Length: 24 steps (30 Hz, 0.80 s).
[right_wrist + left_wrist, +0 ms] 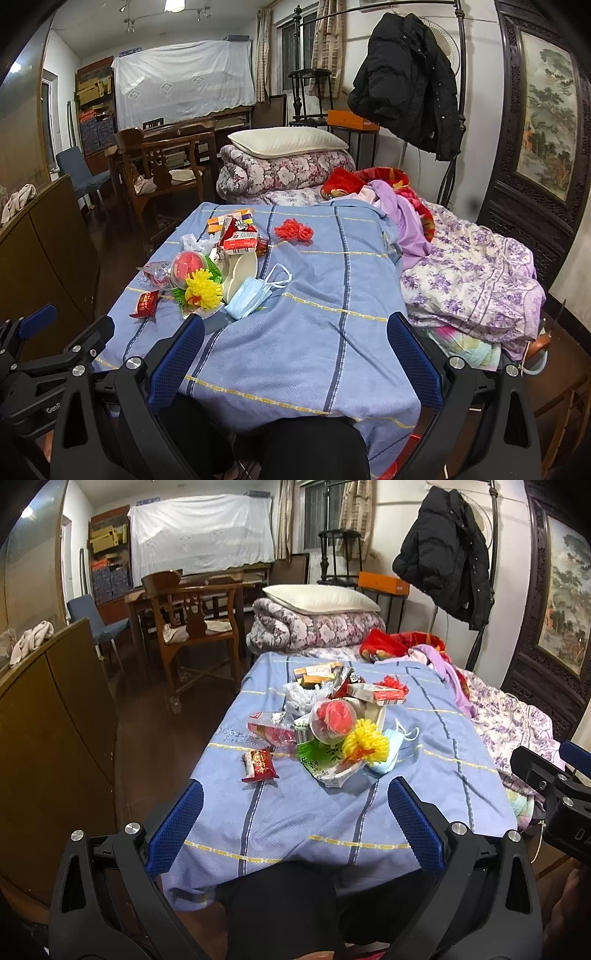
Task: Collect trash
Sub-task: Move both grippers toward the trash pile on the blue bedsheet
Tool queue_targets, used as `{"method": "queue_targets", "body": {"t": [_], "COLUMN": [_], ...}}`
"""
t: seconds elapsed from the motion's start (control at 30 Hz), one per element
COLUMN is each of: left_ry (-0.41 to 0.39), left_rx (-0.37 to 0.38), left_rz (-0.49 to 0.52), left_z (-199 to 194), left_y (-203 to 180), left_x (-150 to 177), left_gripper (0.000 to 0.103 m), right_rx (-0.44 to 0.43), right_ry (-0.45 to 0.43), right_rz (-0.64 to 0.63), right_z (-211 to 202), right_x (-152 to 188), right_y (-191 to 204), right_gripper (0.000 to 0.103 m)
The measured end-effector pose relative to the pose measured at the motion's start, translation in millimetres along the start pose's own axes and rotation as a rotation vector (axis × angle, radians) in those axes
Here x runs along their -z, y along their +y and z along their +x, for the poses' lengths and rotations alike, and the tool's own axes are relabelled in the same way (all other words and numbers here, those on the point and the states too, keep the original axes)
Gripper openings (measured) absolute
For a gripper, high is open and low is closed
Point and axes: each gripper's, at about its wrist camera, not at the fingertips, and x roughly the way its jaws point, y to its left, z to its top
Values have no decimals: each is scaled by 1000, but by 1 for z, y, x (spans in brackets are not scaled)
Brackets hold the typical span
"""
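Observation:
A pile of trash lies on the blue bedsheet [295, 812]: a red snack wrapper [259, 765], a yellow pompom flower [365, 743], a blue face mask [391, 749], a clear ball with red inside [332, 720], a green packet [321, 760], small cartons [373, 693] and a red tassel [391, 683]. The same pile shows in the right wrist view, with the mask [247, 295], flower [203, 290], wrapper [146, 303] and tassel [293, 230]. My left gripper [295, 797] is open and empty, short of the pile. My right gripper [295, 328] is open and empty, right of the pile.
A folded floral quilt with a pillow [317, 598] sits at the bed's far end. Loose purple and floral bedding [469, 273] is heaped at right. A wooden cabinet [55, 720] stands left, a wooden chair [192, 616] beyond. A black coat [447, 550] hangs on a stand.

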Motion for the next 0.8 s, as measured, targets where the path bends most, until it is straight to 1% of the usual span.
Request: {"method": "queue_targets", "body": {"t": [0.1, 0.3, 0.47, 0.8], "left_ry": [6, 16, 42, 76], "left_rx": [-3, 6, 11, 5], "left_rz": [6, 16, 18, 24], "left_z": [8, 23, 41, 71], "left_y": [-1, -4, -6, -7], "left_x": [-3, -7, -14, -23], "left_gripper": [96, 96, 96, 96], "right_rx": [14, 7, 6, -8], "right_ry": [16, 39, 59, 140], "right_rz": [-22, -12, -16, -9], "right_z": [8, 24, 39, 75], "right_x": [-1, -6, -10, -11], "right_y": [1, -4, -6, -10], "right_gripper": [97, 97, 97, 97]}}
